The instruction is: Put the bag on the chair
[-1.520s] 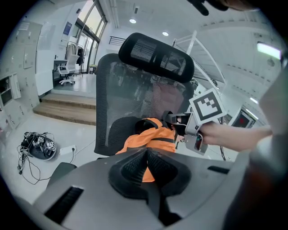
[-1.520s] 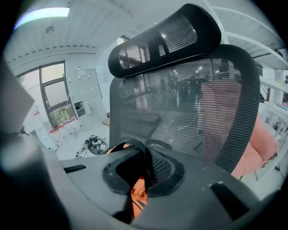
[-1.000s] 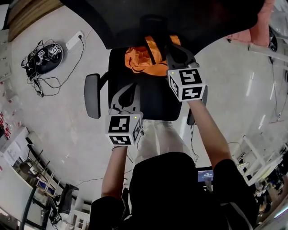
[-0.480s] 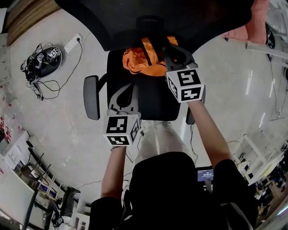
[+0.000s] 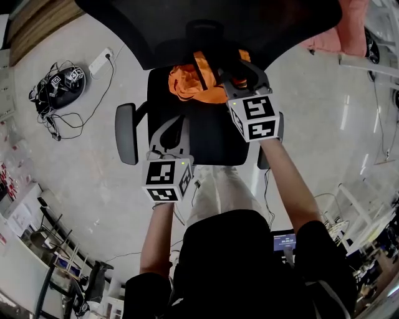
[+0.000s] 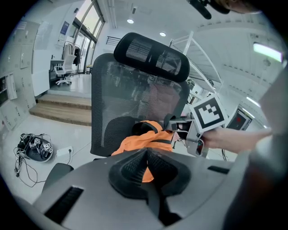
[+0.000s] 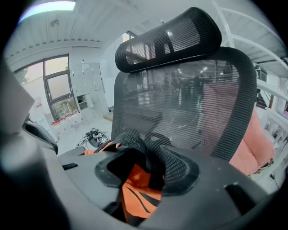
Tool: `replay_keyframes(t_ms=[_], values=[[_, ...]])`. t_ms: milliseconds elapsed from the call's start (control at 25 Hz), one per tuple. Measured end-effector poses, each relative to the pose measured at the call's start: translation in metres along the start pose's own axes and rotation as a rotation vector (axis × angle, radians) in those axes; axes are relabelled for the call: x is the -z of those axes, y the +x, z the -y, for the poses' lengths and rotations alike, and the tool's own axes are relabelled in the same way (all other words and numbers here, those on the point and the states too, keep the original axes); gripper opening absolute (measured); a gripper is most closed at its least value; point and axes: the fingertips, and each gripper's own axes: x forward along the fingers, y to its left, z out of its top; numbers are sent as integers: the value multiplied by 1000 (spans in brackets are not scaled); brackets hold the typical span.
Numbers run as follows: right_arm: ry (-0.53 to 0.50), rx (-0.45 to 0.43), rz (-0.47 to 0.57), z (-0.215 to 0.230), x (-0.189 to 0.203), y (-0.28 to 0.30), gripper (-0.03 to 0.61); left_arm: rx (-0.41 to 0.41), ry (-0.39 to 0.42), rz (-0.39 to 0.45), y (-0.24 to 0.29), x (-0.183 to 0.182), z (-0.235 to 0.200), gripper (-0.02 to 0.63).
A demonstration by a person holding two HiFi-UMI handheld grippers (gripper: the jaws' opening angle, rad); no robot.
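Orange bag [image 5: 198, 86] lies on the seat of the black mesh chair [image 5: 209, 140], close against its backrest. Our right claw [image 7: 150, 167] has just been spreading, with the bag's fabric loose between its jaws. Our left claw [image 6: 146, 155] is pressed together, empty, over the seat's front.

Floor [image 5: 75, 143]: pale, smooth and glossy, with streaked light reflections. A raised wooden step [image 6: 63, 110] runs along one side, below tall windows [image 6: 85, 40] admitting daylight. A white office chair [image 6: 60, 74] stands near those windows. White locker-type cabinets [image 6: 18, 58] line the adjacent wall. Ceiling: white, with recessed round lights [image 6: 130, 21] and one bright rectangular panel [image 7: 49, 6]. On the floor, a white power strip [image 5: 103, 59] lies beside a tangled cable bundle [image 5: 59, 87]. White railings [image 6: 198, 49] and pink upholstery [image 7: 249, 152] occupy the opposite side.
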Motion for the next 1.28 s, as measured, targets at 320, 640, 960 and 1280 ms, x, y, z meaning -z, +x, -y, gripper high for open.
replay_keyframes(t_ms=[320, 640, 960, 1280], values=[[-11, 13, 7, 4, 7, -16, 149, 8, 17, 1, -5, 3, 9, 11], [-5, 12, 9, -1, 14, -30, 149, 13, 32, 7, -13, 7, 21, 11], [-8, 17, 14, -10, 10, -58, 149, 3, 53, 41, -36, 1, 27, 11], [2, 1, 43, -28, -9, -104, 149, -14, 107, 100, -73, -21, 37, 11]])
